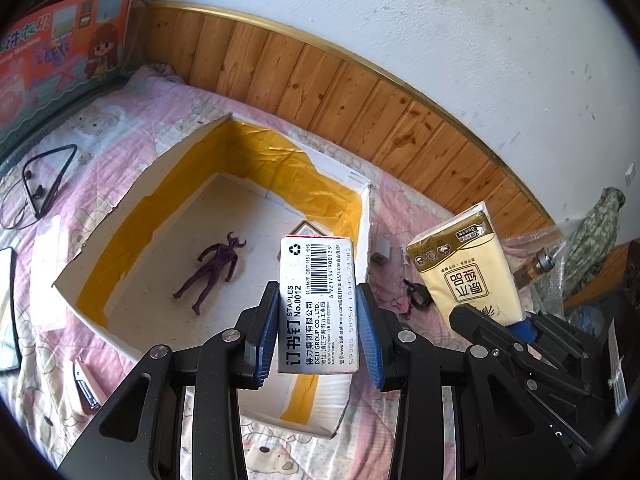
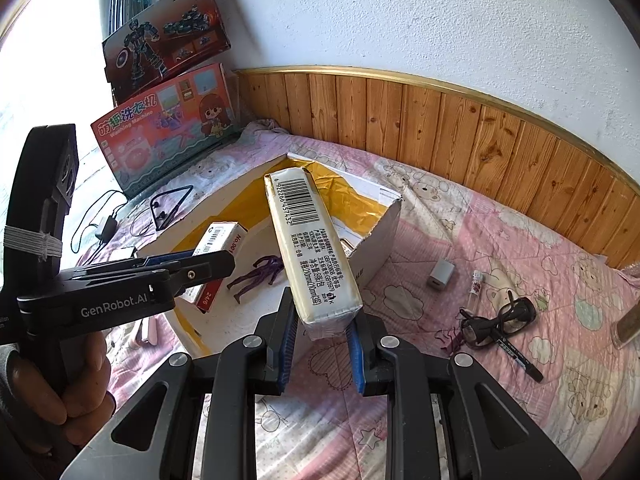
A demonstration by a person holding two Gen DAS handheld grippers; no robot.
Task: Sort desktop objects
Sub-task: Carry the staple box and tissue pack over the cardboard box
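Staple box [image 1: 316, 308], clamped in the left gripper [image 1: 318, 332], and tissue pack [image 2: 312, 248], clamped in the right gripper [image 2: 322, 344], hang over the open carton [image 1: 366, 216], probably awaiting lowering and release inside.

The right claw [image 2: 322, 330] grips a tissue pack [image 2: 310, 240] above the cardboard box [image 2: 376, 248].

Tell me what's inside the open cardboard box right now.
Inside the cardboard box, a purple toy figure lies flat on the floor. A framed object's corner peeks out behind the held staples box, which covers the rest of that area.
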